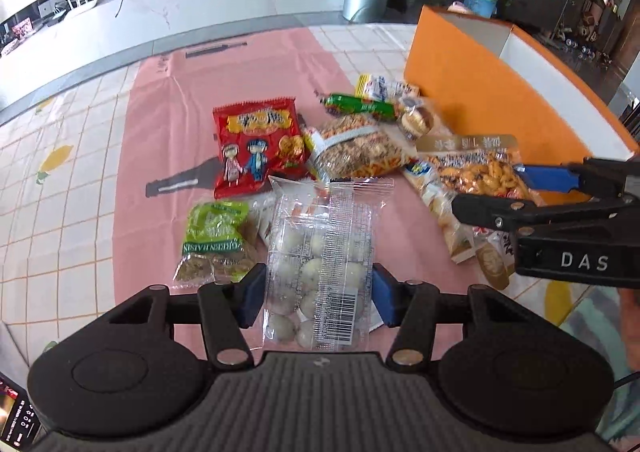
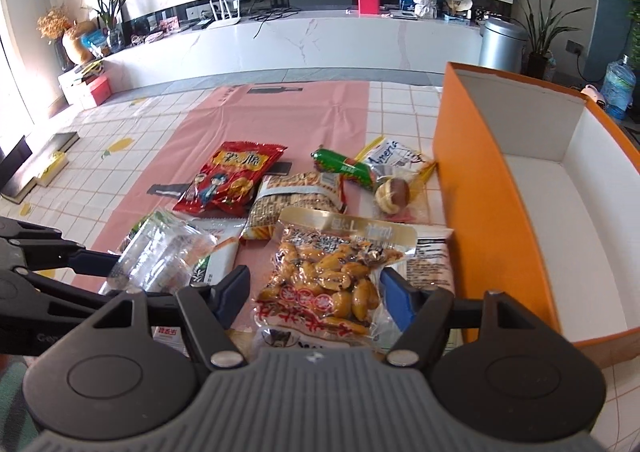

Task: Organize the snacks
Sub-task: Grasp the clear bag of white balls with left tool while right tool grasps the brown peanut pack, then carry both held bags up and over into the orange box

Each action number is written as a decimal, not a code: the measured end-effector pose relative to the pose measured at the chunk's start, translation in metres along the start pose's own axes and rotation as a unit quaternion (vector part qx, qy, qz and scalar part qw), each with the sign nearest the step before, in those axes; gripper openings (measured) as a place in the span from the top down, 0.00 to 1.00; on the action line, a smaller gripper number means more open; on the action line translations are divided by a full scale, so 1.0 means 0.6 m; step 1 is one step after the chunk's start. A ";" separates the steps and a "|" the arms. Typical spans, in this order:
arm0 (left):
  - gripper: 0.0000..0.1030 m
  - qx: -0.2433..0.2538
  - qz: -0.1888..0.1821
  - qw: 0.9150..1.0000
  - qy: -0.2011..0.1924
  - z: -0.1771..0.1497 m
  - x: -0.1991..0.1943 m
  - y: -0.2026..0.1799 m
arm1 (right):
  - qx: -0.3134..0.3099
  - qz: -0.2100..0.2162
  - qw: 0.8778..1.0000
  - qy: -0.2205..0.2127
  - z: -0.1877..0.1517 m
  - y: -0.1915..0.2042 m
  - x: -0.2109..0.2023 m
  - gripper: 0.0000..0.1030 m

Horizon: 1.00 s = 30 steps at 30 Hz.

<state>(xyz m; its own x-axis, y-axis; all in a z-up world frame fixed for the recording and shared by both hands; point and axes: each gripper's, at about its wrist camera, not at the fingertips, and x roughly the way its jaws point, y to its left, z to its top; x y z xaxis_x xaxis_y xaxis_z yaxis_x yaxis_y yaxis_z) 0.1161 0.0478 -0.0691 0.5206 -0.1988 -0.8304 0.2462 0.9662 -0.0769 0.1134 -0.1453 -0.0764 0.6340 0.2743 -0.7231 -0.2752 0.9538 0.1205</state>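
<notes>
My left gripper [image 1: 320, 292] is shut on a clear pack of white round sweets [image 1: 320, 252], blue pads pressed on both of its sides, held above the pink cloth. My right gripper [image 2: 316, 296] is shut on a yellow bag of glazed nuts [image 2: 328, 280] just left of the orange box [image 2: 480, 211]. In the left wrist view the right gripper [image 1: 492, 191] comes in from the right with that nut bag [image 1: 476, 171]. Seen from the right wrist, the left gripper [image 2: 120, 276] holds the clear pack [image 2: 160, 252] at the left edge. The orange box [image 1: 480, 91] is open, and its white inside shows nothing.
Loose snacks lie on the pink cloth [image 1: 168, 131]: a red cartoon bag [image 1: 256, 147], a green raisin pack [image 1: 216, 240], a mixed-cracker bag [image 1: 356, 151], a green sausage [image 1: 360, 105] and small wrapped cakes [image 2: 392, 191]. More packets lie under the nut bag. A tiled tablecloth [image 1: 72, 179] surrounds them.
</notes>
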 end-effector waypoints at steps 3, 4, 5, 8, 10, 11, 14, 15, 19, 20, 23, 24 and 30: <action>0.39 0.006 0.007 1.000 -0.014 0.009 -0.025 -0.017 | 0.015 0.006 1.000 -0.010 0.000 -0.011 -0.022 0.34; 0.39 0.009 0.009 1.000 -0.019 0.012 -0.033 -0.022 | 0.018 0.006 1.000 -0.014 0.000 -0.015 -0.030 0.34; 0.39 0.011 0.010 1.000 -0.022 0.014 -0.040 -0.028 | 0.020 0.006 1.000 -0.020 0.000 -0.018 -0.040 0.34; 0.39 0.012 0.008 0.999 -0.034 0.021 -0.065 -0.047 | 0.027 0.012 0.999 -0.036 0.000 -0.028 -0.067 0.34; 0.39 0.015 0.009 0.999 -0.042 0.025 -0.081 -0.061 | 0.031 0.015 0.998 -0.047 0.001 -0.035 -0.086 0.34; 0.39 0.018 0.010 0.999 -0.046 0.027 -0.088 -0.068 | 0.031 0.017 0.998 -0.052 0.001 -0.038 -0.097 0.34; 0.39 0.022 0.006 0.998 -0.058 0.033 -0.110 -0.088 | 0.028 0.021 0.997 -0.069 0.001 -0.045 -0.126 0.34; 0.39 0.023 0.003 0.998 -0.062 0.034 -0.116 -0.094 | 0.028 0.023 0.996 -0.076 0.001 -0.048 -0.137 0.34; 0.39 0.033 -0.012 0.997 -0.075 0.058 -0.135 -0.126 | 0.043 0.038 0.994 -0.097 0.009 -0.084 -0.180 0.34; 0.39 0.039 -0.015 0.996 -0.079 0.067 -0.138 -0.137 | 0.049 0.040 0.993 -0.100 0.012 -0.097 -0.190 0.34; 0.39 0.068 -0.033 0.993 -0.086 0.094 -0.141 -0.179 | 0.057 0.034 0.992 -0.106 0.025 -0.144 -0.219 0.34; 0.39 0.079 -0.041 0.992 -0.086 0.106 -0.139 -0.196 | 0.053 0.028 0.993 -0.104 0.032 -0.162 -0.227 0.34; 0.39 0.144 -0.069 0.985 -0.061 0.159 -0.090 -0.280 | 0.029 0.003 0.998 -0.059 0.060 -0.263 -0.226 0.34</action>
<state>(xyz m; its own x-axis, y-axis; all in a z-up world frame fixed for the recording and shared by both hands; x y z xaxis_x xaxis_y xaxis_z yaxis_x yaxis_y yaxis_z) 0.1248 -0.1196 0.0412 0.5568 -0.3600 -0.7486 0.5335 0.8457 -0.0099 0.0969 -0.3286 0.0272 0.7140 0.2900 -0.6372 -0.2401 0.9564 0.1662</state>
